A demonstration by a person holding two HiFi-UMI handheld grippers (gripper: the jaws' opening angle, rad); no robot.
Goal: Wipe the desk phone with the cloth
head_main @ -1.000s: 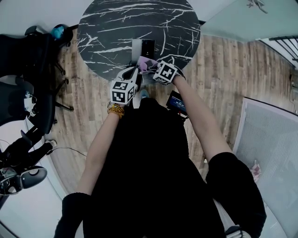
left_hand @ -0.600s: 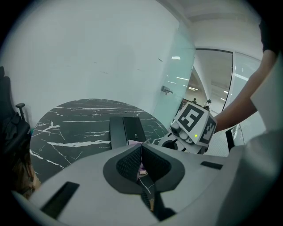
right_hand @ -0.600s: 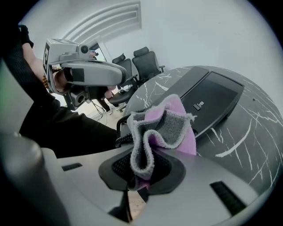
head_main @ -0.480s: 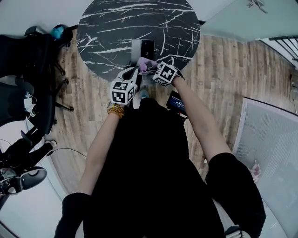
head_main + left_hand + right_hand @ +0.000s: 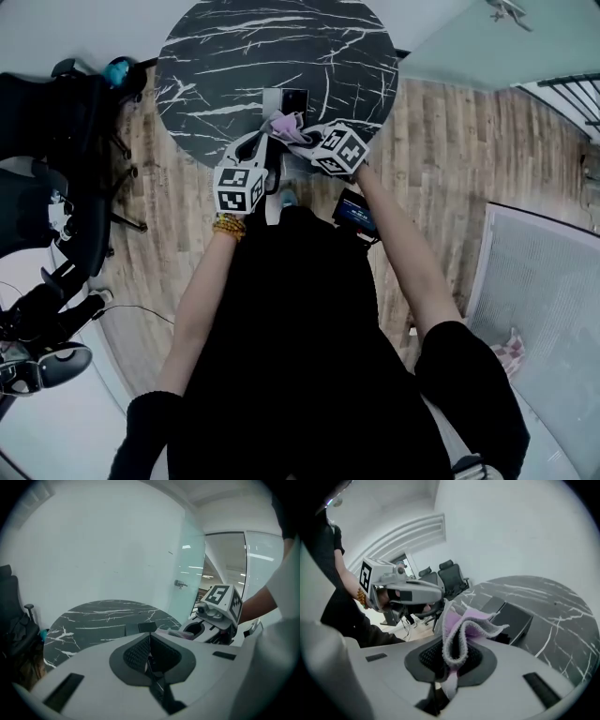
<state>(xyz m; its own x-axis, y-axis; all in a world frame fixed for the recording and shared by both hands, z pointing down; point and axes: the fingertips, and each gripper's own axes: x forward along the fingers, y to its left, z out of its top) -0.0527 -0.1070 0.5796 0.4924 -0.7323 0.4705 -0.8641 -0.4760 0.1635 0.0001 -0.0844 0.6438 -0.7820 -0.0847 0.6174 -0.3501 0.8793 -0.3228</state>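
Note:
A dark desk phone (image 5: 286, 101) lies near the front edge of a round black marble table (image 5: 225, 56); it also shows as flat dark slabs (image 5: 140, 628) (image 5: 513, 620). My right gripper (image 5: 452, 660) is shut on a folded pink-and-grey cloth (image 5: 461, 634) and holds it just short of the phone; from above the cloth (image 5: 284, 127) hangs over the table's near edge. My left gripper (image 5: 149, 653) is shut with nothing between its jaws and hovers beside the right one (image 5: 305, 136), a little back from the phone.
Black office chairs (image 5: 47, 122) stand to the left of the table on a wooden floor (image 5: 450, 141). A glass partition (image 5: 187, 573) rises beyond the table. A small dark device (image 5: 356, 211) lies on the floor near my right arm.
Both grippers have moved forward toward the table, carrying the cloth closer to the phone. Head view has shifted slightly.

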